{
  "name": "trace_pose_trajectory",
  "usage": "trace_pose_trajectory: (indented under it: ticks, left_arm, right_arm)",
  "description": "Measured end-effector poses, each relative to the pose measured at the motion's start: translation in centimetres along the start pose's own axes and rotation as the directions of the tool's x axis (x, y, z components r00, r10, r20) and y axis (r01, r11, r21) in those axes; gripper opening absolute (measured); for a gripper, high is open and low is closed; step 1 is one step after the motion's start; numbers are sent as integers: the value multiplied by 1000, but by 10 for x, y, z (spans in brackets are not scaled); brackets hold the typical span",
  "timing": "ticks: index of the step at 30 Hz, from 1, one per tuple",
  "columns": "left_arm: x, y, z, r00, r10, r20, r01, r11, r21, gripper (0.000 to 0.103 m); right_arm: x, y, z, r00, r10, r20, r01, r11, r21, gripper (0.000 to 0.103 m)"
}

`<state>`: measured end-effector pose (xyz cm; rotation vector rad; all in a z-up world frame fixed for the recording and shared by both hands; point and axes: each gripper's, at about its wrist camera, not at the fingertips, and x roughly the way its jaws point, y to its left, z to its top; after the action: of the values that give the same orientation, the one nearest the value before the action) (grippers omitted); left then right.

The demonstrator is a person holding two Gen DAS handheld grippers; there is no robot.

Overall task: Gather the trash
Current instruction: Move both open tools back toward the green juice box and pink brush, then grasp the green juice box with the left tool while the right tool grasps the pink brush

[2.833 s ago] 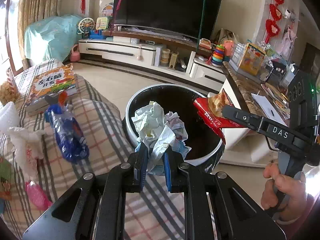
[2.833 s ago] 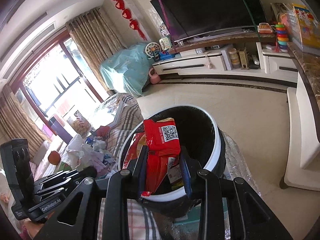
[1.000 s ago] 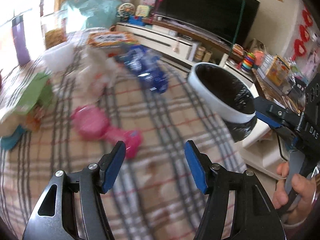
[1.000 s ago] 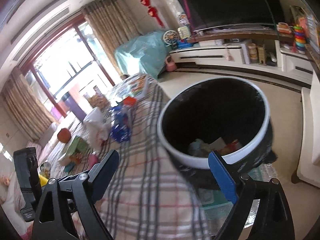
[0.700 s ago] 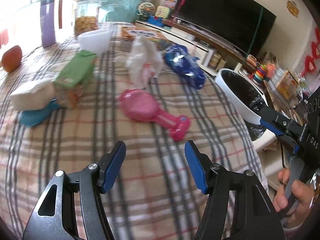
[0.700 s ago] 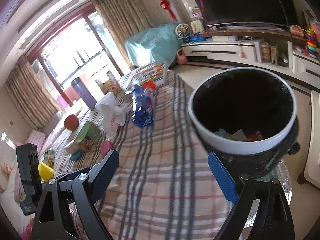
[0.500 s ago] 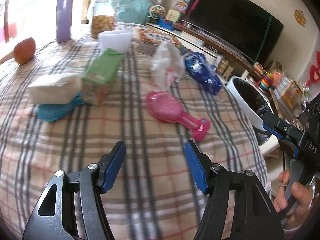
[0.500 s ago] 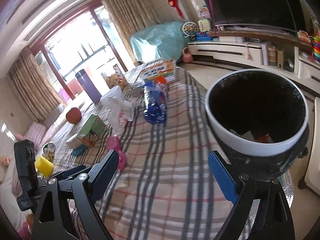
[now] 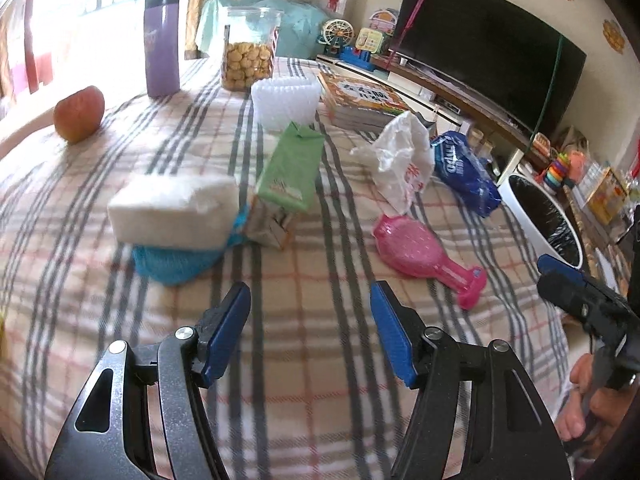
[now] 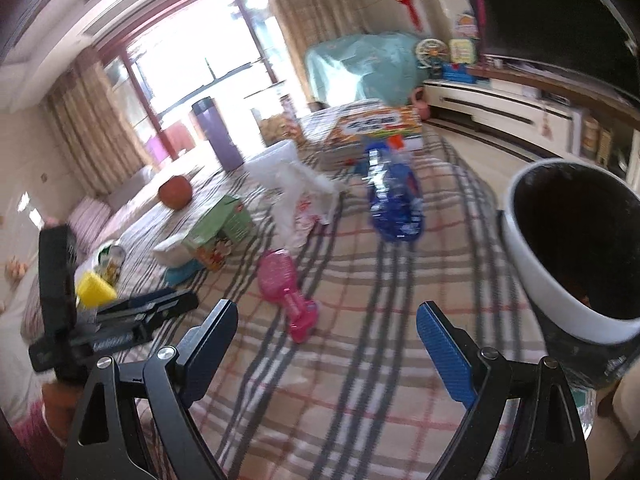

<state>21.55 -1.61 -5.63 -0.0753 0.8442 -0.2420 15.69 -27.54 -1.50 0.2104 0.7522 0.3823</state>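
My left gripper (image 9: pixel 310 320) is open and empty above the plaid tablecloth (image 9: pixel 300 400). My right gripper (image 10: pixel 326 336) is open and empty too; it also shows at the right edge of the left wrist view (image 9: pixel 560 280). The white-rimmed trash bin (image 10: pixel 536 264) with a black liner stands at the table's right end (image 9: pixel 520 196). On the cloth lie a crumpled white plastic bag (image 9: pixel 404 160), a blue snack bag (image 9: pixel 464 172), a green carton (image 9: pixel 292 172) and a white foam block (image 9: pixel 172 212). The white bag (image 10: pixel 300 192) and blue bag (image 10: pixel 394 200) also show in the right wrist view.
A pink hairbrush (image 9: pixel 420 256), an apple (image 9: pixel 78 114), a purple flask (image 9: pixel 162 44), a cookie jar (image 9: pixel 248 52), a white foam net (image 9: pixel 286 102) and a book (image 9: pixel 364 96) are on the table. A yellow object (image 10: pixel 94 290) sits by the left gripper. A TV (image 9: pixel 488 44) stands behind.
Both grippers dropped their trash into the bin, opened, and swung left away from it over the table. The bin now sits far right in both views.
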Motion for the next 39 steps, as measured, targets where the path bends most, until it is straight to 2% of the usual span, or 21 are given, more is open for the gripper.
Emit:
trace_pose_trajectory:
  ticks: [7, 10, 14, 15, 16, 17, 18, 23, 28, 39]
  left_arm:
    - [13, 11, 26, 999, 16, 34, -18, 999, 31, 63]
    - [19, 11, 35, 999, 1, 43, -3, 999, 41, 63]
    - [31, 3, 44, 999, 28, 45, -32, 995, 91, 63]
    - [33, 3, 44, 999, 34, 40, -37, 995, 95, 59]
    - [38, 3, 45, 999, 33, 28, -36, 995, 97, 46]
    - [41, 5, 45, 1000, 28, 13, -29, 995, 95, 38]
    - [44, 7, 44, 1000, 22, -1, -21, 996, 88, 36]
    - [39, 8, 37, 1000, 10, 18, -12, 996, 89, 34]
    - [21, -3, 25, 999, -30, 27, 27, 996, 84, 31]
    - [-5, -56, -12, 991, -131, 16, 128, 984, 123, 31]
  right_arm:
    - [36, 28, 4, 996, 28, -85, -39, 990, -137, 90]
    - [54, 35, 6, 993, 9, -119, -31, 982, -187, 82]
    - [80, 42, 7, 985, -24, -173, -20, 969, -246, 58]
    - [85, 43, 7, 982, -37, -187, -13, 967, -256, 50]
    - [91, 43, 5, 978, -60, -199, 5, 963, -268, 48]
    - [90, 42, 6, 979, -65, -191, 11, 962, -272, 44]
    - [88, 41, 7, 980, -62, -190, 9, 963, -270, 36]
    - [78, 28, 6, 983, -38, -178, 0, 979, -206, 10]
    - [56, 9, 2, 988, 6, -153, -21, 995, -94, 5]
    - [7, -18, -15, 995, -16, -97, 15, 1000, -3, 4]
